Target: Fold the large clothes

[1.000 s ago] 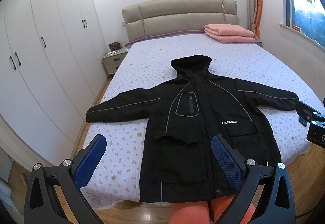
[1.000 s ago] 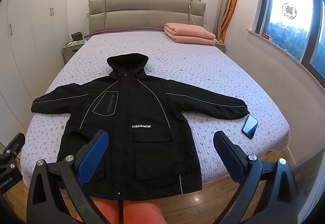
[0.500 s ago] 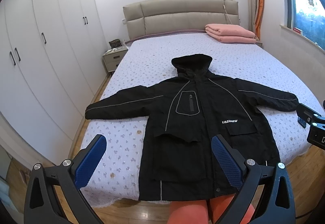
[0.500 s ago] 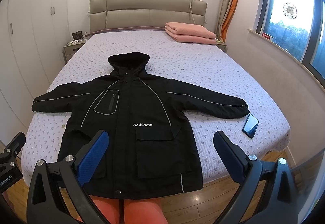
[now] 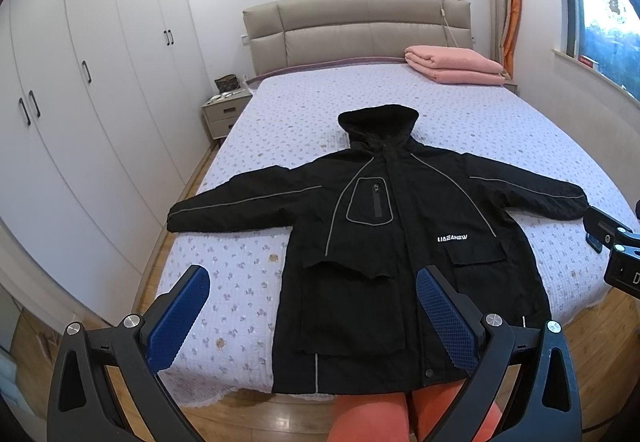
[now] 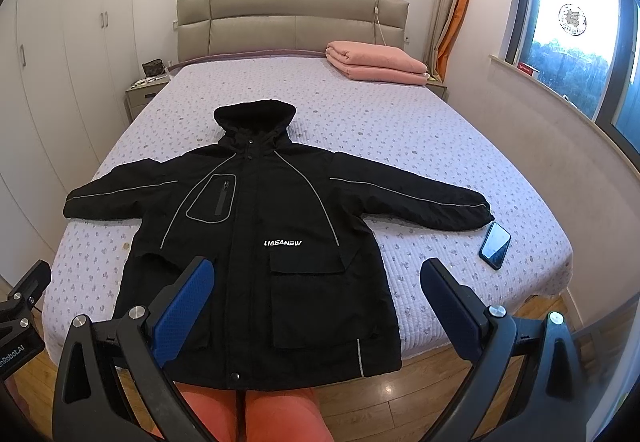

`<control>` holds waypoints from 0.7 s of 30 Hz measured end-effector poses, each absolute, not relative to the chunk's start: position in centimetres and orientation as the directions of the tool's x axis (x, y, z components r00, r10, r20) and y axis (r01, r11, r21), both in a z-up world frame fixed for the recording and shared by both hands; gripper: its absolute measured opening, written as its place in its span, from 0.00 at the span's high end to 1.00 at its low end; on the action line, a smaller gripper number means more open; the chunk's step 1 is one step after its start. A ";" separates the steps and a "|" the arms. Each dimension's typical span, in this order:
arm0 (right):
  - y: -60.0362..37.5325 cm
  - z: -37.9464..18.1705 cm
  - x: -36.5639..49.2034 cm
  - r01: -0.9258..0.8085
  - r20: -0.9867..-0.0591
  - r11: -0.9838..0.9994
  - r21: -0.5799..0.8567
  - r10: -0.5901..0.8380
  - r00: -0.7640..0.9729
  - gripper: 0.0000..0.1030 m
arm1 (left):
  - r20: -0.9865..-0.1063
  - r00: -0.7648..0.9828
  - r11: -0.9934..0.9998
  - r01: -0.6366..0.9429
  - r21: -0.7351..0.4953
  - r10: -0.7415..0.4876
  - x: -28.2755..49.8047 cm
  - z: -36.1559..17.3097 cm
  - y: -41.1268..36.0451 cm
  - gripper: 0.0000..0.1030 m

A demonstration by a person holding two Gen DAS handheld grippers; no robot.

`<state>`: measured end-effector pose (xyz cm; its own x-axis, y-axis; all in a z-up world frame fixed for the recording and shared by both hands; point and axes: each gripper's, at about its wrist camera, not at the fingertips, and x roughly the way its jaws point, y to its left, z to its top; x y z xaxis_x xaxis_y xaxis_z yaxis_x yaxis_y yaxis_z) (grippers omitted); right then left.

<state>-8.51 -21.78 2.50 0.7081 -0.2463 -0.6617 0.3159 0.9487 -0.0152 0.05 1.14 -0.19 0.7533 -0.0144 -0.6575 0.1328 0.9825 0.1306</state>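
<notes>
A black hooded jacket (image 5: 396,242) (image 6: 260,238) lies face up on the bed, front closed, both sleeves spread sideways, hem hanging over the foot edge. My left gripper (image 5: 312,294) is open and held above the foot of the bed, over the jacket's lower left part, touching nothing. My right gripper (image 6: 316,286) is open too, held above the jacket's lower right part, nothing between its blue pads. Each gripper's body shows at the edge of the other view.
The bed (image 6: 400,129) has a floral quilt and a beige headboard. A phone (image 6: 495,245) lies by the right cuff. Folded pink bedding (image 6: 376,62) sits at the far right. White wardrobes (image 5: 80,101) line the left; a nightstand (image 5: 224,113) stands beside them. A person's orange-clad legs (image 6: 272,414) are below.
Both views have shifted slightly, with the jacket sitting a touch lower and nearer. The jacket itself has not moved and both grippers stay open.
</notes>
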 end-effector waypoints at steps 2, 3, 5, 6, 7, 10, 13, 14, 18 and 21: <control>-21.8 2.5 -8.5 0.316 -0.661 0.949 -0.016 -0.247 0.708 0.00 | -0.658 0.753 0.983 0.132 0.130 -0.015 0.0 -0.3 1.2 0.00; -21.8 2.5 -8.4 0.316 -0.661 0.948 -0.017 -0.248 0.708 0.00 | -0.658 0.753 0.983 0.132 0.129 -0.015 0.0 -0.3 1.2 0.00; -21.6 2.5 -8.5 0.317 -0.661 0.948 -0.018 -0.250 0.708 0.00 | -0.658 0.752 0.983 0.132 0.126 -0.016 -0.1 -0.3 1.2 0.00; -21.6 2.5 -8.6 0.317 -0.660 0.948 -0.019 -0.250 0.708 0.00 | -0.658 0.753 0.984 0.131 0.124 -0.018 -0.2 -0.3 1.3 0.00; -21.5 2.6 -8.6 0.317 -0.660 0.948 -0.019 -0.250 0.708 0.00 | -0.657 0.754 0.984 0.132 0.121 -0.020 -0.3 -0.3 1.4 0.00; -21.4 2.9 -8.8 0.317 -0.657 0.948 -0.022 -0.253 0.710 0.00 | -0.651 0.759 0.984 0.132 0.118 -0.024 -0.7 -0.1 1.5 0.00; -21.1 3.3 -9.1 0.315 -0.652 0.949 -0.026 -0.255 0.714 0.00 | -0.643 0.766 0.985 0.131 0.110 -0.030 -1.2 0.2 1.9 0.00; -21.0 3.4 -9.2 0.315 -0.650 0.949 -0.027 -0.257 0.716 0.00 | -0.640 0.768 0.986 0.131 0.105 -0.034 -1.4 0.3 2.0 0.00; -20.2 4.1 -10.2 0.318 -0.635 0.947 -0.043 -0.272 0.723 0.00 | -0.631 0.775 0.987 0.132 0.090 -0.047 -1.9 0.8 2.7 0.00; -19.6 4.6 -10.9 0.320 -0.623 0.946 -0.052 -0.281 0.730 0.00 | -0.618 0.784 0.987 0.137 0.081 -0.058 -2.5 1.3 3.3 0.00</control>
<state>-10.94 -19.63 4.62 0.7303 -0.2813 -0.6225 0.3201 0.9460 -0.0519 -2.51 3.29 1.26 0.7842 -0.0584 -0.6177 0.1370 0.9873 0.0806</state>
